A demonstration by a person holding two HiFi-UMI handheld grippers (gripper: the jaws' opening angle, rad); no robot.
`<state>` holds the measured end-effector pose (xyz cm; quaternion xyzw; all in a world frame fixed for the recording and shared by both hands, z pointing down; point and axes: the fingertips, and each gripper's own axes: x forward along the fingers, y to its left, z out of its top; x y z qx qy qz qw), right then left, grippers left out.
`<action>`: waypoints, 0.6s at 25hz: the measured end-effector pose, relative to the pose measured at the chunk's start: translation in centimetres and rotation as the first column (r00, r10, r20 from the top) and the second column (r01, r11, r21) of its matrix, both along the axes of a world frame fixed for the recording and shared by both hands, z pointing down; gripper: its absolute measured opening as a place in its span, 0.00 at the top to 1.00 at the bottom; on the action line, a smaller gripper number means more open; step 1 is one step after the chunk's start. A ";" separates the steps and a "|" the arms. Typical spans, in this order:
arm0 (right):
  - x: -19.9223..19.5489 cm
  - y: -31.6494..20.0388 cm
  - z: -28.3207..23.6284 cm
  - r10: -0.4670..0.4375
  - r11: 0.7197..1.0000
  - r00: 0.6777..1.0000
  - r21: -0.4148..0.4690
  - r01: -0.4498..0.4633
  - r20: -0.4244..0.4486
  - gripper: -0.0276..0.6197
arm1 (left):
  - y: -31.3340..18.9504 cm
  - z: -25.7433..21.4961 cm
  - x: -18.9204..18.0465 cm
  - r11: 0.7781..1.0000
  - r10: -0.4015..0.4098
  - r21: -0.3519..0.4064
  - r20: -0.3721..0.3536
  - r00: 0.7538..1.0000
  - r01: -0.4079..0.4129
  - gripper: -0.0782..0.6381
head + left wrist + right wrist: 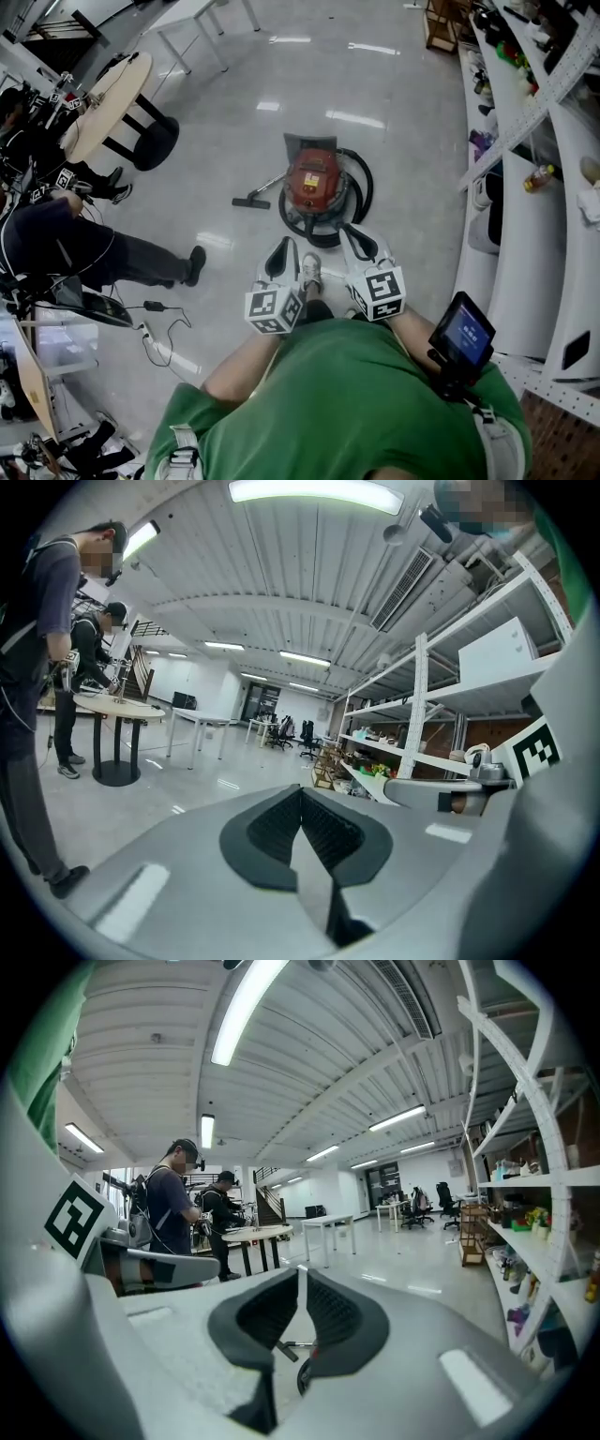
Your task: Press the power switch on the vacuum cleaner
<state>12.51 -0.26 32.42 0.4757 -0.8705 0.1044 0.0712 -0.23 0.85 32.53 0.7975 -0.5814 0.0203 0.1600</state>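
Note:
The red canister vacuum cleaner (314, 181) stands on the floor ahead of me, ringed by its black hose (362, 187). Its floor nozzle (250, 201) lies to the left. I hold both grippers side by side at waist height, short of the vacuum and above the floor. The left gripper (285, 244) (301, 790) is shut with nothing in it. The right gripper (346, 230) (302, 1270) is also shut and empty. Under the right jaws, a bit of the nozzle (280, 1345) and hose shows in the right gripper view. The power switch cannot be made out.
White shelving (539, 216) runs along the right. A seated person (66, 244) and a round table (108, 98) are at the left; cables (159, 323) lie on the floor near them. Desks (202, 726) stand farther off. Glossy floor (394, 150) surrounds the vacuum.

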 end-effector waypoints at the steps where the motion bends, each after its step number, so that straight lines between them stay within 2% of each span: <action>1: 0.0 -0.9 0.1 0.004 1.000 1.000 -0.005 -0.004 -0.006 0.93 | -0.9 0.2 -0.1 1.000 0.005 -0.007 -0.003 1.000 -0.005 0.88; 15: -3.1 -12.4 5.1 0.030 0.993 0.996 -0.115 -0.039 -0.081 0.93 | -12.5 5.9 -4.0 0.992 0.037 -0.119 -0.024 0.999 -0.040 0.88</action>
